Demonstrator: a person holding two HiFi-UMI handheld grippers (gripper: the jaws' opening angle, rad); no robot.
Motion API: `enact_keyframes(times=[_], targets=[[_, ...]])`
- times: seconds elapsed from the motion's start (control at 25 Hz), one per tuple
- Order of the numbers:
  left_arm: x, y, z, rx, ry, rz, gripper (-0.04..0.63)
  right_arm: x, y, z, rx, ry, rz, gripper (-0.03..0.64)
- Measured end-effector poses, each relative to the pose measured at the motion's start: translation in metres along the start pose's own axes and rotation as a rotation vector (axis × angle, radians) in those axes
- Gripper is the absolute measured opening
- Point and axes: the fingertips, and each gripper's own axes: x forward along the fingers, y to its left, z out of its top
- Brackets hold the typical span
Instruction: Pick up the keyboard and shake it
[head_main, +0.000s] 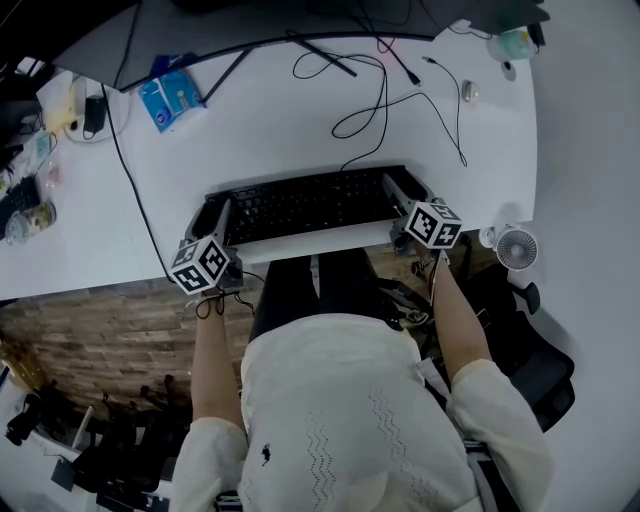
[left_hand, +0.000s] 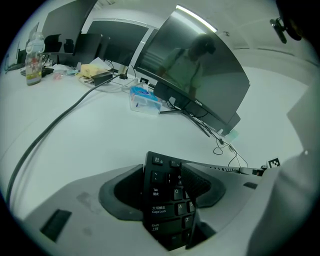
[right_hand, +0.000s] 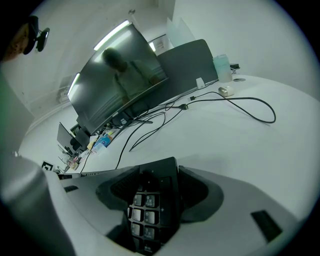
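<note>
Keyboard: at the desk's near edge; its full length shows only in the head view.
Left gripper: jaws wide, straddling the keyboard's left end; its own view shows the Tab and Shift keys.
Right gripper: jaws wide, straddling the keyboard's right end.

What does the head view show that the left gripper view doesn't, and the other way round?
Only the head view: the keyboard along its full length from above, the person's white top and a small fan. Only the left gripper view: the monitor's dark screen and readable key labels such as Tab. Both: the keyboard's left end between the jaws of the left gripper, the blue packet and the white desk.
</note>
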Motion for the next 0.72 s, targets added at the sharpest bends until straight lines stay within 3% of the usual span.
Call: enact_keyframes(times=[0.72], targets=[[-0.031, -0.010, 0.034, 0.025, -0.115, -0.026, 0.232, -0.020, 0.034, 0.038, -0.072, -0.120, 0.041, 0.245]])
